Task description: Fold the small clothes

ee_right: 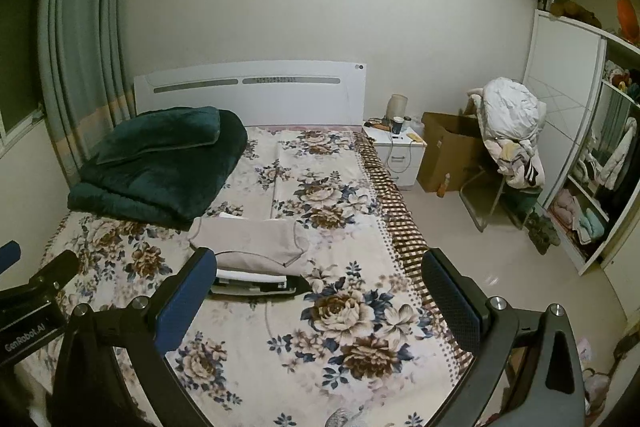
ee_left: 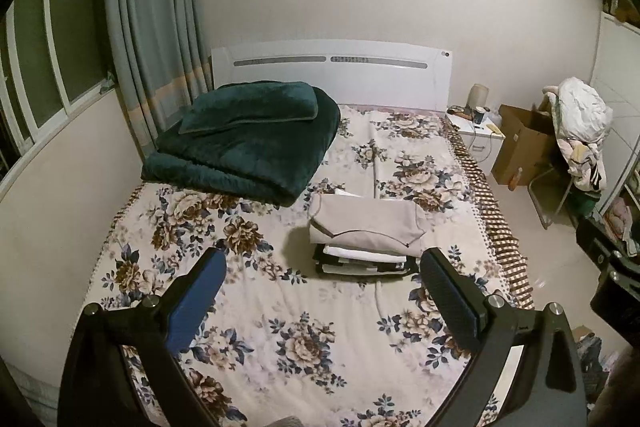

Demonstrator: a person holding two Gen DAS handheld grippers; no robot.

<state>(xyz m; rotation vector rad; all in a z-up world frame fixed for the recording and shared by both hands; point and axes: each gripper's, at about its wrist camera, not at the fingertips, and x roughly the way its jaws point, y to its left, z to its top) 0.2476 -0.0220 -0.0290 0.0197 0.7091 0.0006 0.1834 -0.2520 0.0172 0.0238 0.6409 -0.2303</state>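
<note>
A stack of folded clothes (ee_left: 366, 235) lies on the floral bed sheet (ee_left: 280, 327), with a beige garment on top and white and black-and-white pieces under it. It also shows in the right wrist view (ee_right: 252, 247). My left gripper (ee_left: 322, 263) is open and empty, held above the bed just in front of the stack. My right gripper (ee_right: 316, 263) is open and empty, to the right of the stack, with its left finger (ee_right: 188, 291) overlapping the stack's left end in view. The left gripper's body (ee_right: 36, 291) shows at the left edge.
A folded dark green blanket with a pillow (ee_left: 248, 143) lies at the head of the bed by the curtain (ee_left: 152, 27). A white nightstand (ee_right: 396, 151), cardboard box (ee_right: 448, 151), chair piled with clothes (ee_right: 512, 131) and open wardrobe (ee_right: 592, 155) stand right of the bed.
</note>
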